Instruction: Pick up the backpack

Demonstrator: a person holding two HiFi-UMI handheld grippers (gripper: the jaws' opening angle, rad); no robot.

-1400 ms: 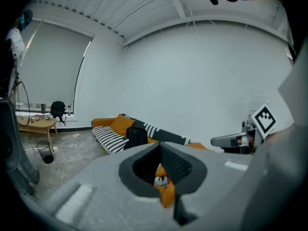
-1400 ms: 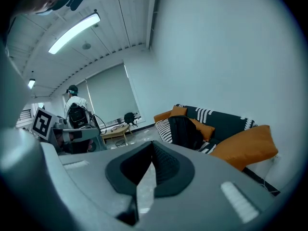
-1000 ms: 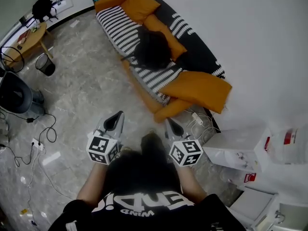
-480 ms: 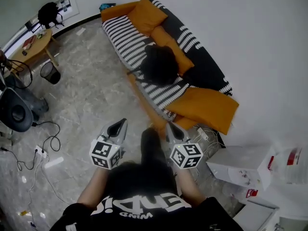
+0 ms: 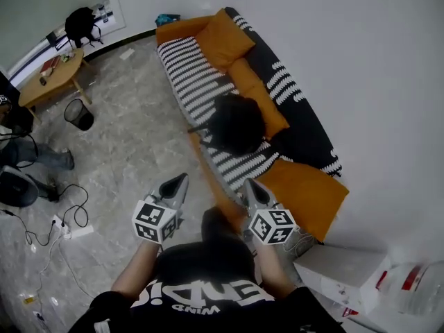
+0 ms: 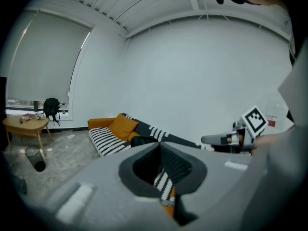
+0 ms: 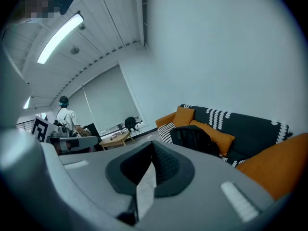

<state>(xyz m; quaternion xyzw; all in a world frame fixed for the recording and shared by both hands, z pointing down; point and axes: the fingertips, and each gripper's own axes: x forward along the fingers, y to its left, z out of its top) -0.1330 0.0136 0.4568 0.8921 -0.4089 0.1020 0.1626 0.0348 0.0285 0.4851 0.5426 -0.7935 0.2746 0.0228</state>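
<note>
1. Stretching along the white wall, the sofa (image 5: 191, 64) has a seat striped black and white, a dark back and orange cushions (image 5: 232, 37).
2. Sitting on the sofa seat about midway along, the backpack (image 5: 237, 123) is black, rounded and bulky. In the right gripper view it (image 7: 196, 139) stands upright against an orange cushion, with lines running down its front.
3. Held out in front of the person, the left gripper (image 5: 180, 180) and the right gripper (image 5: 248, 184) each have their jaws pressed together on nothing, well apart from the backpack.
4. Compared with a second ago, sofa and backpack sit lower in the head view, nearer both grippers, whose jaws were closed then too.
</note>
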